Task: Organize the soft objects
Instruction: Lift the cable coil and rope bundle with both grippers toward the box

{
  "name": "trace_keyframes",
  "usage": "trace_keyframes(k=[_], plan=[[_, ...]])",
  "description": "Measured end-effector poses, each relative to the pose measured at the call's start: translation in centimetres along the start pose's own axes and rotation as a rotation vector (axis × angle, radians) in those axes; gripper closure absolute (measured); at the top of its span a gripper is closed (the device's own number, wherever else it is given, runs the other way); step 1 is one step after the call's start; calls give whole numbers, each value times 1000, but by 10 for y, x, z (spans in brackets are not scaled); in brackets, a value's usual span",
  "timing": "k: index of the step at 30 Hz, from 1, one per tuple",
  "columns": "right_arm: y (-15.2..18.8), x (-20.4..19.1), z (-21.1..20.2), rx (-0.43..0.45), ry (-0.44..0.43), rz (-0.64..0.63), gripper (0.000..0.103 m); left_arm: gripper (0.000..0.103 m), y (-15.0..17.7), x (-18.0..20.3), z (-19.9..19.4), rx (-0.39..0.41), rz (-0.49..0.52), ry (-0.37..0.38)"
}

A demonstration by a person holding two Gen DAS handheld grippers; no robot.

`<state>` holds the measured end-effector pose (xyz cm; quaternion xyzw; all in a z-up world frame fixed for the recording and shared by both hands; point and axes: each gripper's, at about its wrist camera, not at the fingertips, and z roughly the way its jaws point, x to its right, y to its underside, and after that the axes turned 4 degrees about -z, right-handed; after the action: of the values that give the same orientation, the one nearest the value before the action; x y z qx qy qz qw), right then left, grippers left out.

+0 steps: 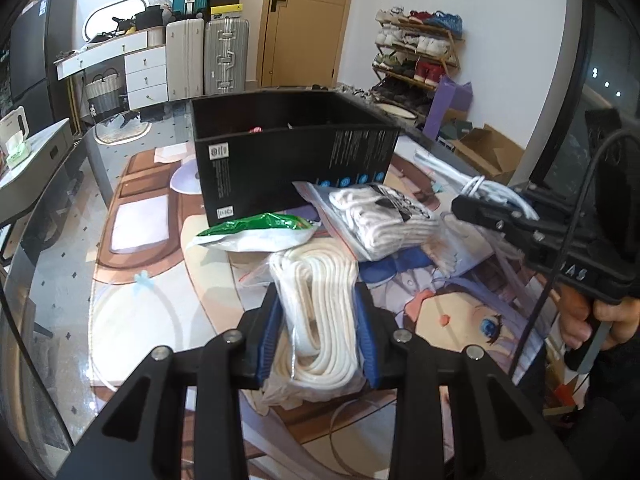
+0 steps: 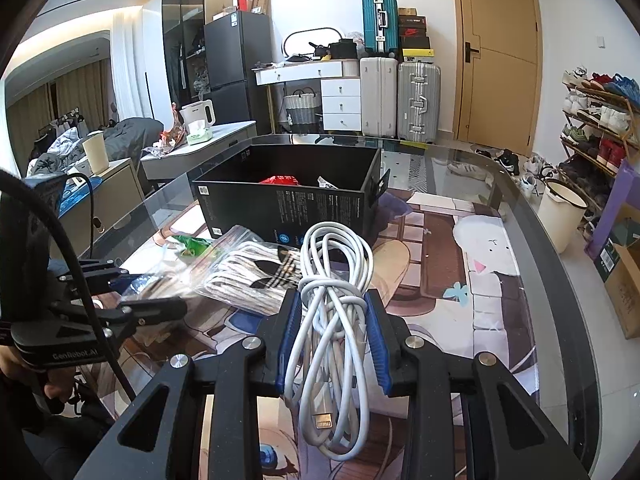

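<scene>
My left gripper [image 1: 318, 300] is shut on a bagged coil of white rope [image 1: 320, 312], held over the table mat. My right gripper [image 2: 332, 304] is shut on a bundled white charging cable [image 2: 334, 320]; it also shows in the left wrist view [image 1: 496, 196] at the right. A black open box [image 1: 288, 156] stands ahead, with a red packet [image 2: 280, 179] inside. In front of it lie a bag of white socks [image 1: 384, 220] and a green-and-white packet [image 1: 256, 232]. The sock bag shows in the right wrist view [image 2: 248, 276], with the left gripper [image 2: 132, 292] beside it.
A glass table with an anime-print mat [image 1: 460, 312] carries everything. Its curved edge [image 2: 560, 280] runs along the right. A shoe rack [image 2: 600, 120], a white bucket [image 2: 564, 212], suitcases [image 2: 400, 96] and a door [image 2: 500, 56] stand beyond.
</scene>
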<state>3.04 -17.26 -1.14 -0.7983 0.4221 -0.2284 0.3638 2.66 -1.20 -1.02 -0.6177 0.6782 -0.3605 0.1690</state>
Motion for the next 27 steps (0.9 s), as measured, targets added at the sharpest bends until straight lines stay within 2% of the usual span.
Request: trace_keyframes(k=[15, 27], plan=[[-4, -6, -10, 29, -20, -19, 71, 70, -13, 9, -32, 108, -5, 23], [-27, 8, -32, 92, -35, 9, 71, 70, -35, 7, -51, 183, -9, 6]])
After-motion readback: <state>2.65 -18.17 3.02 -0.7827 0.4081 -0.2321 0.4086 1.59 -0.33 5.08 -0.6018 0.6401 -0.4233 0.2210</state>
